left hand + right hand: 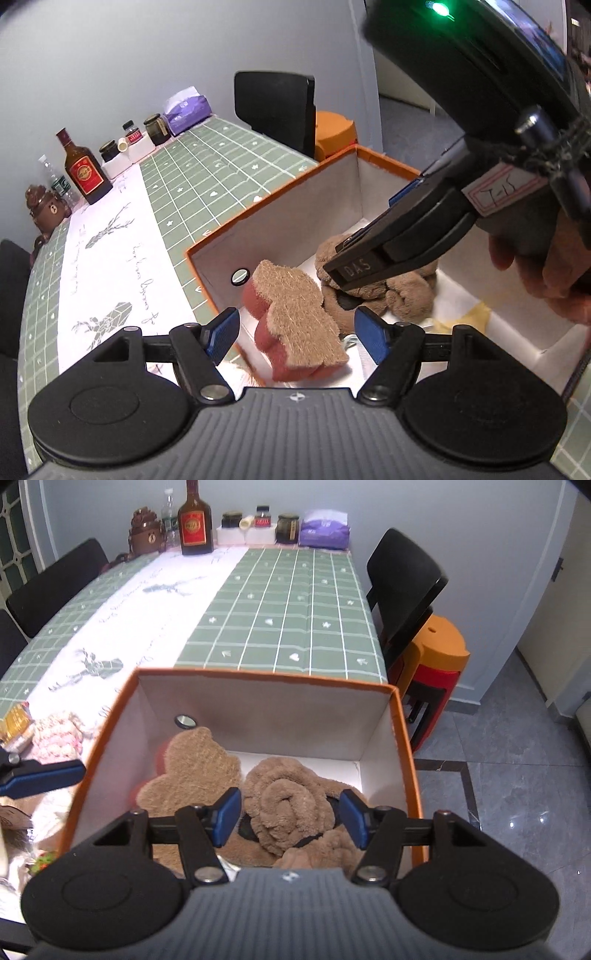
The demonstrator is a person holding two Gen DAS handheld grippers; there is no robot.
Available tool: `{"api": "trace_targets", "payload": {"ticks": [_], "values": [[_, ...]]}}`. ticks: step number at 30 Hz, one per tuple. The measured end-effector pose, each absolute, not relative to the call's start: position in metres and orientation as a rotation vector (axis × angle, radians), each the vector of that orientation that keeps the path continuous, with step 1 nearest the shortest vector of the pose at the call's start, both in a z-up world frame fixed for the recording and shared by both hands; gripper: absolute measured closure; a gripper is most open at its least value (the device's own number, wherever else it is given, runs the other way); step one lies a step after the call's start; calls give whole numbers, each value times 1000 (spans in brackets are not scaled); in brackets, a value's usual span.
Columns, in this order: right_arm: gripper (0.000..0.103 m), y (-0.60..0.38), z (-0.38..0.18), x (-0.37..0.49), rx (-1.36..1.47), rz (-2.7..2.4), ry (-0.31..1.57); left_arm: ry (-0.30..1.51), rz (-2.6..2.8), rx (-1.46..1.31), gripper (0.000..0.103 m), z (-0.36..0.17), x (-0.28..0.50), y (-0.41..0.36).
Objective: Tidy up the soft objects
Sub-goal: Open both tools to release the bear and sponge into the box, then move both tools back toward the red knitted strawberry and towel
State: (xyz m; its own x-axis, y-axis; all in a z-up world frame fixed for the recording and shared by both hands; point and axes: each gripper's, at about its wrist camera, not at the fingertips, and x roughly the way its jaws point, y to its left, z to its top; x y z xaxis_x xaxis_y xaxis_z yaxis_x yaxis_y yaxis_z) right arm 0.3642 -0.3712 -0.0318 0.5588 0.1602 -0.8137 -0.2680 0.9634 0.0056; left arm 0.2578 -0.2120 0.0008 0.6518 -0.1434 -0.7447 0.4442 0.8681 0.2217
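Left gripper hung with jaws spread, nothing between them, over the orange-rimmed box. Bear-shaped sponge leaned at the box's 7 o'clock corner, brown plush toy just beside it at 3 o'clock. Right gripper reached in from 2 o'clock, above the plush.

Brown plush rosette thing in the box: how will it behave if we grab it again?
The brown plush looks floppy: it lies in rolled, slumped folds, so it will likely sag and unroll. Probably light and squashy, so expect deep compression. The fuzzy pile should resist slipping. It lies inside the orange box.
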Motion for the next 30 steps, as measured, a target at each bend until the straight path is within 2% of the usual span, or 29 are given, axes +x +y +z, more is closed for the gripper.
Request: {"api": "trace_targets", "payload": {"ticks": [11, 14, 16, 26, 30], "values": [[43, -361, -3, 287, -49, 221, 758, 652, -339, 238, 20, 24, 191, -170], [42, -354, -4, 259, -34, 223, 701, 615, -319, 187, 20, 21, 172, -153], [37, -349, -6, 241, -18, 236, 672, 590, -307, 157, 20, 19, 159, -142], [36, -322, -22, 157, 51, 262, 570, 537, -272, 60, 20, 4, 105, -82], [30, -308, -25, 127, 65, 309, 530, 522, -225, 11, 20, -5, 87, -60]]}}
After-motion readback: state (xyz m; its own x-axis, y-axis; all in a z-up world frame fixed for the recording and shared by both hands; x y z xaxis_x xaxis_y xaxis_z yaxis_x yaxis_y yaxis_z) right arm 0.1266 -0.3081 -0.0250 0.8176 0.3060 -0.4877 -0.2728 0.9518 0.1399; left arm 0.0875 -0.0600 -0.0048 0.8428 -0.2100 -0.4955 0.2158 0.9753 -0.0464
